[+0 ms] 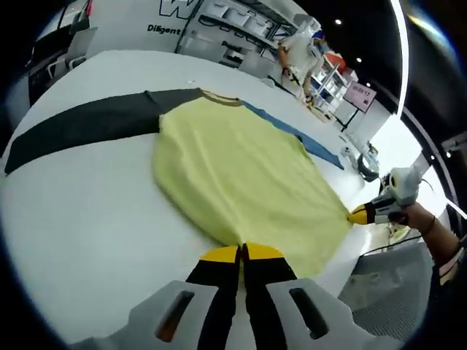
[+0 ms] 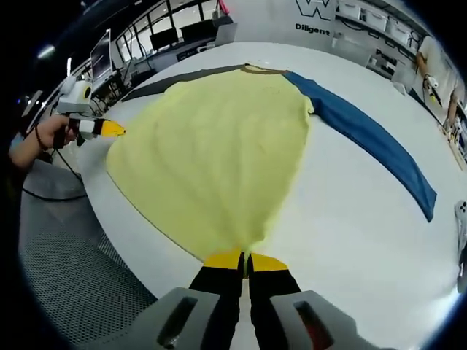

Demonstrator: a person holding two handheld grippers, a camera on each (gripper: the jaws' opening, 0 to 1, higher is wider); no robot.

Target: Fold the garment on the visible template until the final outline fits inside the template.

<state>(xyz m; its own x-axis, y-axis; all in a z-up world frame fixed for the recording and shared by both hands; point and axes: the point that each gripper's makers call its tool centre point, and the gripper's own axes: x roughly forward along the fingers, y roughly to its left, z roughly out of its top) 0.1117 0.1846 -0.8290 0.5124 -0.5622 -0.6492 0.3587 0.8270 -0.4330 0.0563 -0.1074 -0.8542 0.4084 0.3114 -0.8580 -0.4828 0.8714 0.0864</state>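
Pinching garment [image 1: 241, 182] hem corners: both grippers' fingers closed; bare table [image 1: 80, 219] around.

The garment [image 1: 248, 182] [image 2: 219, 153] is a yellow shirt with one dark grey sleeve [image 1: 87, 124] and one blue sleeve [image 2: 372, 142]. It lies flat on the white table, sleeves spread toward 9 and 3 o'clock, collar at 12.

The hem corners of the shirt [image 1: 241, 182] are hidden inside the closed tips of the left tongs [image 1: 241, 253] and right tongs [image 2: 245, 261]. Wall lettering [image 1: 163, 29] is cut off and partly unreadable. The person's hand [image 2: 51, 131] is cut off at the arm.
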